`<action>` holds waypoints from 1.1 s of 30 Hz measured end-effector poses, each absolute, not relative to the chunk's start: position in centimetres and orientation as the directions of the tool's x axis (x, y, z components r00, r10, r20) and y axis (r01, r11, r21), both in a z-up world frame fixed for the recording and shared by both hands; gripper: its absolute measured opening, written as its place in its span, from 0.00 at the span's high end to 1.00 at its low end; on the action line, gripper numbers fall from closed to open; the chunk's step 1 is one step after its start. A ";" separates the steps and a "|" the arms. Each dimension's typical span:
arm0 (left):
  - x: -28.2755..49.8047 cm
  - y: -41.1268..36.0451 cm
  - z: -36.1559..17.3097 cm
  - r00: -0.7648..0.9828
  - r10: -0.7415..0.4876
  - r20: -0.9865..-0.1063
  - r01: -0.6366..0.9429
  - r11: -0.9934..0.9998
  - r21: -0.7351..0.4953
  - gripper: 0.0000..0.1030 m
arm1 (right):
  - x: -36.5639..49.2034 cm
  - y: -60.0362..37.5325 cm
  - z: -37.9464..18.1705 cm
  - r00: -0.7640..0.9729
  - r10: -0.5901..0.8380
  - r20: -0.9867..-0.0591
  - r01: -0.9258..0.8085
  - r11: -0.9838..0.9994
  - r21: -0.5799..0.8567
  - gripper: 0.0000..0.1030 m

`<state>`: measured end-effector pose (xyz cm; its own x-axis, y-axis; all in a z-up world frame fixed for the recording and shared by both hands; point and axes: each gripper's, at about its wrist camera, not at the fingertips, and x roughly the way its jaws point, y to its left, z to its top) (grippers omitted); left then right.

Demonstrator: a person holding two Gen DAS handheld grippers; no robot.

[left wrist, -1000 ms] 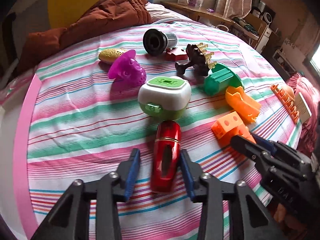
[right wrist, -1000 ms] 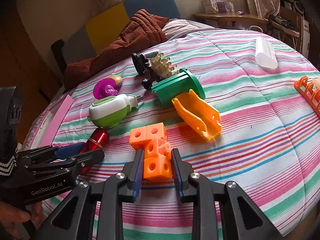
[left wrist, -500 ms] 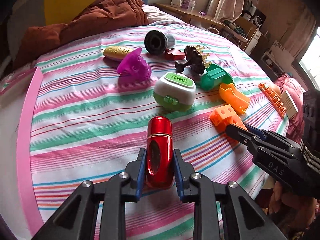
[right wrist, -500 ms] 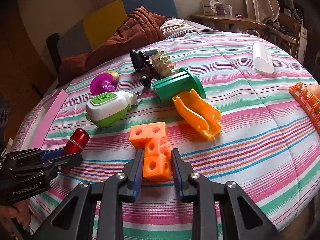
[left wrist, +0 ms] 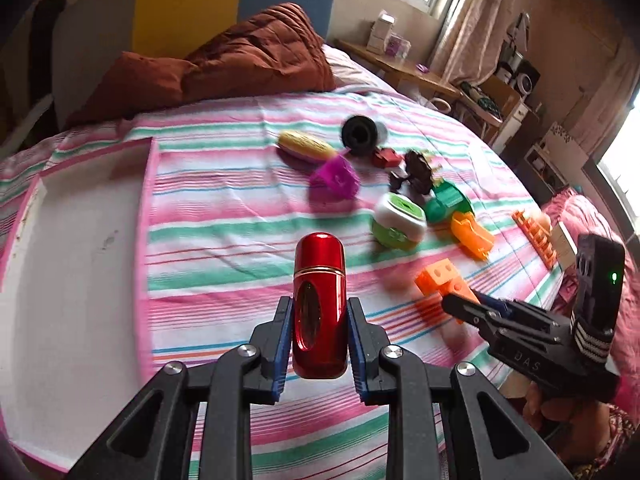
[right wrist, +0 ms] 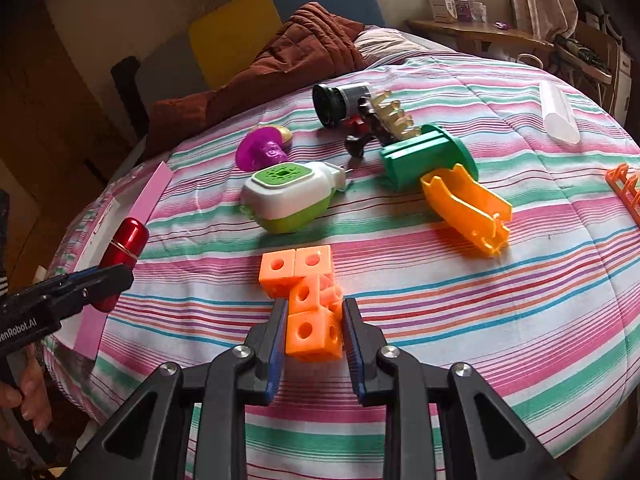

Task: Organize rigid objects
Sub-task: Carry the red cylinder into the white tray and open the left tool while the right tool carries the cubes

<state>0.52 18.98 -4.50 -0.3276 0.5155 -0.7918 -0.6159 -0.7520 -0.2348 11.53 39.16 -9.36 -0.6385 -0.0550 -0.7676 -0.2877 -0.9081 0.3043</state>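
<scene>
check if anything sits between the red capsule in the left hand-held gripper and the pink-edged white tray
Nothing visible does. The shiny red metal capsule is clamped in the left hand-held gripper, and only bare striped bedsheet lies between it and the pink-edged white tray. The other toys lie on the far side, away from the tray.

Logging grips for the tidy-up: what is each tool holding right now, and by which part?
Left tool clamps the red capsule by its lower sides. Right tool grips the orange block cluster by the sides of its nearest cube.
</scene>
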 end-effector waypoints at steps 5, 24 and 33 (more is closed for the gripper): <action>-2.9 14.7 -3.5 -0.393 0.481 -0.784 -0.544 -0.809 -0.224 0.75 | 10.7 36.9 -8.1 -0.654 -0.080 -0.752 -0.254 -0.913 0.318 0.75; -16.8 5.5 -7.6 -0.435 0.245 -0.867 -0.334 -0.938 -0.098 0.75 | 5.2 28.7 -4.3 -0.678 -0.207 -0.705 -0.108 -0.921 0.374 0.75; -21.2 5.0 -8.9 -0.448 0.153 -0.881 -0.297 -0.955 -0.015 0.73 | 4.4 27.5 -4.3 -0.670 -0.225 -0.707 -0.102 -0.916 0.389 0.75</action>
<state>-21.21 5.04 -8.93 -0.4485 0.1535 -0.8805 -0.2968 -0.9548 -0.0152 4.39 27.51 -4.25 -0.6704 -0.2253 -0.7069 -0.1025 -0.9155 0.3890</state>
